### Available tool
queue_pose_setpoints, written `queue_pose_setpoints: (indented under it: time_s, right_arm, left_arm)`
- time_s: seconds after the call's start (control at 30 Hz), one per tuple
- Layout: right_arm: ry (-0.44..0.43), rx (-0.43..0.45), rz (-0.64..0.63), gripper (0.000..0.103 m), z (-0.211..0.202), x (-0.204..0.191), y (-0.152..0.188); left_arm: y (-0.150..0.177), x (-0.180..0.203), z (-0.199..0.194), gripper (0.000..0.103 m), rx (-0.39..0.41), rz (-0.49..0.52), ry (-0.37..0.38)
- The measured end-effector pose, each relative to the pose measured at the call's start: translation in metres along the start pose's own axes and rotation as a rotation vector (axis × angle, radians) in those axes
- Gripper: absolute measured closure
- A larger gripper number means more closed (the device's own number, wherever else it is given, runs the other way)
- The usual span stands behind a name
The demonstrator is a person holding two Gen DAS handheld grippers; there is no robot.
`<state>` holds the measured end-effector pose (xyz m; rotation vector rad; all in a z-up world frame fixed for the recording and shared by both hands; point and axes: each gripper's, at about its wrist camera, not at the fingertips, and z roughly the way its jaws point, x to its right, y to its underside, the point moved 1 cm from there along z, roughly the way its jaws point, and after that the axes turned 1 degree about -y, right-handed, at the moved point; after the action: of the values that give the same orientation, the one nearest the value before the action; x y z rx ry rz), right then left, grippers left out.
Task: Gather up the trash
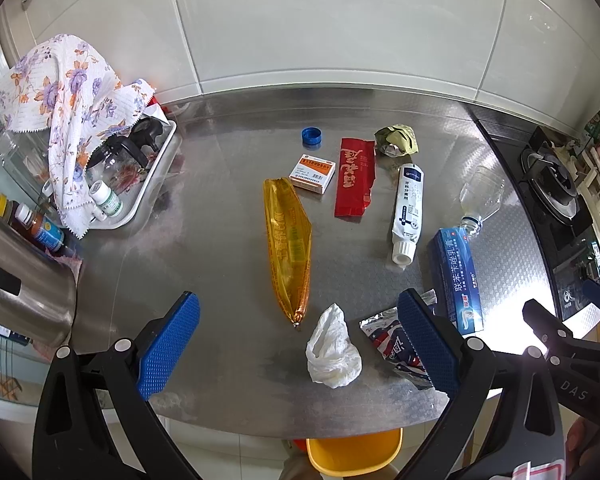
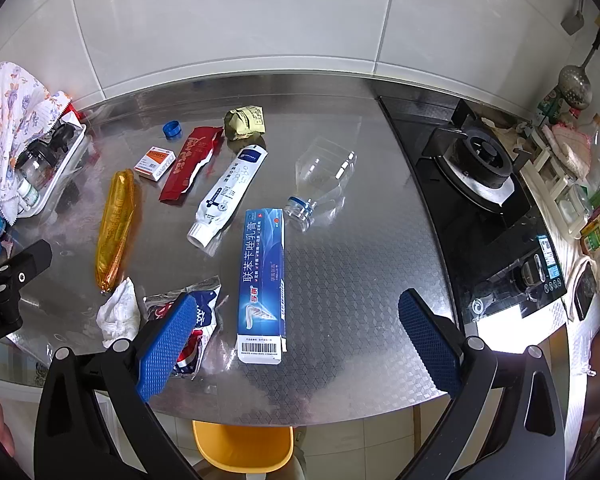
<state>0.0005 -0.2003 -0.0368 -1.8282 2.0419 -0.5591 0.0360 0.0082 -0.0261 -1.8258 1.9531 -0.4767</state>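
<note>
Both spread, empty: left hand-held gripper [image 1: 298, 344] over white tissue [image 1: 333, 350], right hand-held gripper [image 2: 298, 344] over blue toothpaste box [image 2: 262, 276]; yellow bin [image 2: 242, 446] at 6 o'clock below counter [image 2: 340, 344].

Left hand-held gripper [image 1: 298, 344] and right hand-held gripper [image 2: 298, 344], both agape, empty

A home kitchen: a steel counter [image 2: 340, 280] runs along a white tiled wall [image 2: 260, 20], with a black gas stove [image 2: 480, 168] set in at the right, a skimmer ladle [image 2: 576, 84] hanging far right, and a dish tray [image 1: 148, 184] under a flowered cloth [image 1: 68, 92] at the left.
</note>
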Motion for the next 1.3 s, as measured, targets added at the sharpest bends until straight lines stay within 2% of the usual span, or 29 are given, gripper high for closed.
queue_pose_setpoints:
  time_s: [1.1, 1.17, 1.3]
  right_arm:
    - [-0.005, -0.001, 0.001, 0.003, 0.002, 0.001, -0.001]
    - [-0.008, -0.005, 0.004, 0.003, 0.004, 0.001, -0.002]
    - [-0.039, -0.016, 0.031, 0.003, 0.017, 0.011, -0.004]
  left_arm:
    - [0.002, 0.001, 0.004, 0.005, -0.006, 0.001, 0.002]
    - [0.004, -0.001, 0.006, 0.005, -0.007, 0.002, 0.025]
    - [0.007, -0.013, 0.017, 0.005, -0.008, -0.005, 0.138]
